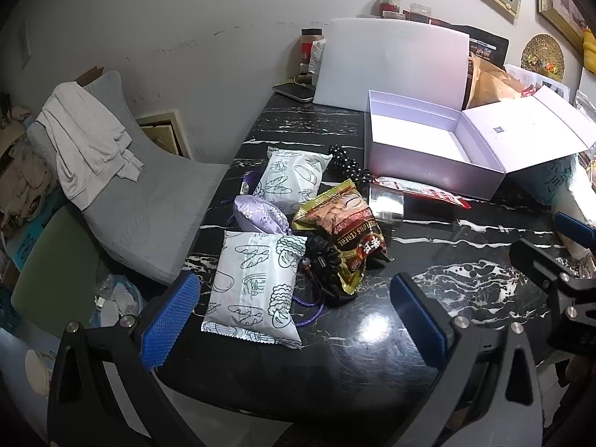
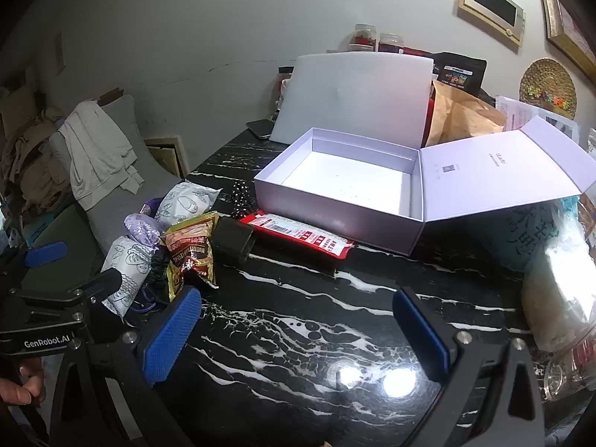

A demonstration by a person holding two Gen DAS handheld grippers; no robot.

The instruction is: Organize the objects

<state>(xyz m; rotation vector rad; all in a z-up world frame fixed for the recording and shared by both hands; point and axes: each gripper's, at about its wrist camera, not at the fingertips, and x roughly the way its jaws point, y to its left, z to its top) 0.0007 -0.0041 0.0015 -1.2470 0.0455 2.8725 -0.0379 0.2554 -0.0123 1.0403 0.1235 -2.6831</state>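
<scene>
We see a rigid white box [image 2: 335, 182] lying open on the glossy black marble table [image 2: 298, 335], its hinged lid [image 2: 499, 171] folded back. Left of it sits a heap: two crinkly white packets [image 1: 257, 287], a gold foil snack bag [image 1: 342, 231], a satin lilac pouch [image 1: 259, 214]. A dark item under the bag is hard to identify. Both grippers [image 1: 294, 320] [image 2: 298, 331] hover spread wide, holding nothing.

The near half of the black marble table [image 2: 298, 320] lies bare — room to pass between both wide-open tools. Left of it, a heap of snack packets [image 1: 283, 231] crowds the edge. Behind, the open lavender box [image 2: 335, 182] has a free interior, but its flap [image 2: 503, 171] leans right, and a red packet [image 2: 298, 236] lies against its front wall.
</scene>
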